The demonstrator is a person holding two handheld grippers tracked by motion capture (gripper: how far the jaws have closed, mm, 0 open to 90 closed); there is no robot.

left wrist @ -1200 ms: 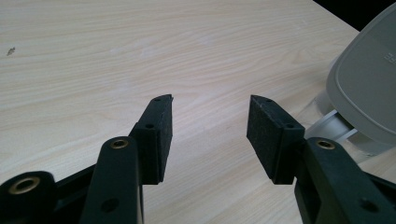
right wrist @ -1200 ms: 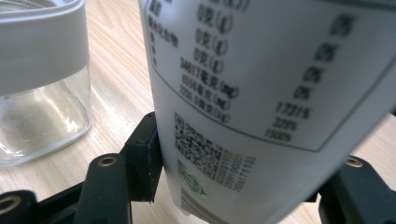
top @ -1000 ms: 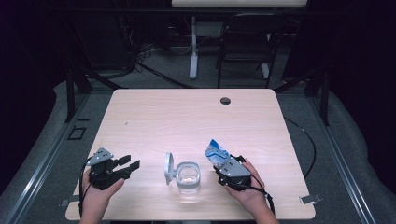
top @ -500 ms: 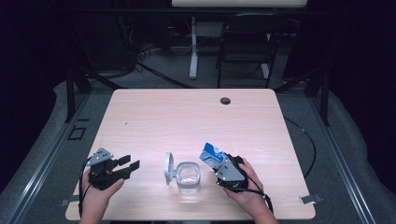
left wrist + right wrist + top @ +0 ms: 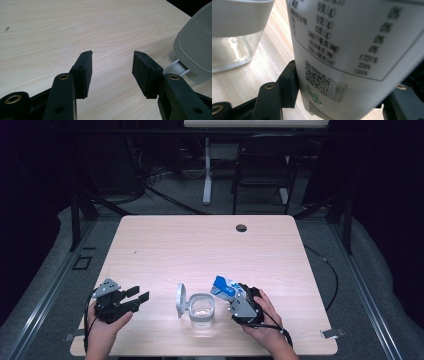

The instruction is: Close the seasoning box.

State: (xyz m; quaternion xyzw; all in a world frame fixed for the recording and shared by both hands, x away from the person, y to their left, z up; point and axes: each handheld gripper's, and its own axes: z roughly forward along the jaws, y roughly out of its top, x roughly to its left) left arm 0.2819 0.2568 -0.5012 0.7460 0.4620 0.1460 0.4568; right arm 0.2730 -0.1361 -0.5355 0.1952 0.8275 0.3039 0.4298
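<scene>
High view: right hand-held gripper [image 5: 234, 296] tilts its clamped packet [image 5: 223, 286] toward the jar [image 5: 202, 310]; left hand-held gripper [image 5: 136, 299] rests open.

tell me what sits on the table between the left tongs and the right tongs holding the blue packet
In the high view, a clear glass jar with its hinged lid flipped open stands between the left tongs and the right tongs gripping the blue packet.
</scene>
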